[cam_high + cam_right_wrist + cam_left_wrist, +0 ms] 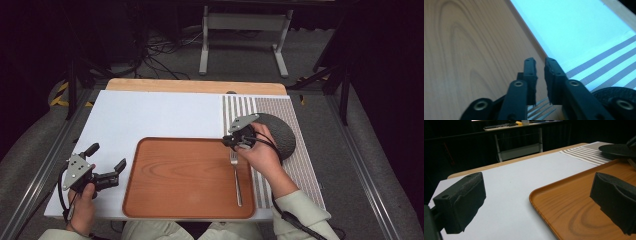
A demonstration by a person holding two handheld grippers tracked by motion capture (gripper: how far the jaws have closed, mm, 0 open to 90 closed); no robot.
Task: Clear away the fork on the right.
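Note:
A metal fork [236, 177] lies flat on the right side of the wooden tray [180, 175], tines pointing away from me. My right gripper [231, 141] hovers just over the tines. In the right gripper view its jaws [540, 61] stand a narrow gap apart with nothing between them, and the fork tines [541, 108] show below. My left gripper [107, 156] rests on the white mat left of the tray, open wide and empty. In the left gripper view [539, 180] it faces the tray's near corner [574, 202].
A dark round plate [282, 132] sits on the striped placemat [300, 165] right of the tray, just behind my right hand. The white mat [150, 115] covers the table's left and back. The table's wooden edge [195, 86] runs along the back.

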